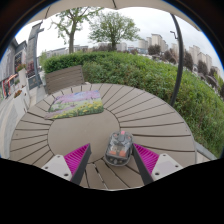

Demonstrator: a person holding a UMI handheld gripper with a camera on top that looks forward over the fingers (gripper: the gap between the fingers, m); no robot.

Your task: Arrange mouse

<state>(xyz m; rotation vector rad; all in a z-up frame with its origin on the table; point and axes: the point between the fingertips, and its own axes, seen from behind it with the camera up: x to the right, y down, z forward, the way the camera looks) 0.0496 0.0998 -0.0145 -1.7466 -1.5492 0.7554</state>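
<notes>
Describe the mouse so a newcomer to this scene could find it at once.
Start at the round slatted wooden table outdoors. The mouse lies on its near side, between the open gripper fingers. It is small, dark and glossy, unlike the flat printed mat farther back.

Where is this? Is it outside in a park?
Probably an outdoor park or terrace: a round slatted table, a hedge and trees beyond it. The mouse sits between the open tool's fingers.
</notes>
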